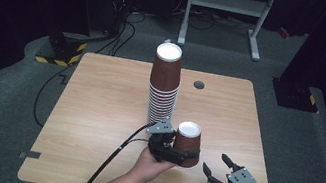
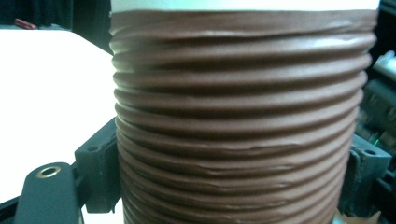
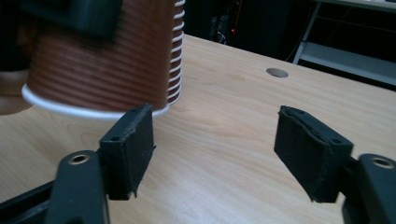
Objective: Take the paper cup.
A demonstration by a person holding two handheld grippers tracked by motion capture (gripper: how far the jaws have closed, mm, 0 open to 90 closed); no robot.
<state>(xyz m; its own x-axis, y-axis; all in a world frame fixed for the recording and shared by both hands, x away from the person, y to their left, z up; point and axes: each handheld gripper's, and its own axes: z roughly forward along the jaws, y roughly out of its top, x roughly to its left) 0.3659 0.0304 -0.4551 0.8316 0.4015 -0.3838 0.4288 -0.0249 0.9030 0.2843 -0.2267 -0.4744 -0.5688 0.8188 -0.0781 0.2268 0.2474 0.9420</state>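
Dark room, grey carpet, a pale wooden table (image 1: 96, 110) in front of me. My left gripper (image 1: 176, 150) is clamped on one ribbed brown paper cup (image 1: 187, 144), upside down and lifted near a tall stack of the same cups (image 1: 164, 89), roughly a dozen. My right gripper (image 1: 217, 168) hangs wide open, empty. I judge this cup goes somewhere next: lifting onto the stack, or setting down.

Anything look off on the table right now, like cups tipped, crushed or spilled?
Nothing stands out. The cup stack stands upright, upside down. The left gripper holds one cup, also upside down, lifted off the table. The right gripper is open.
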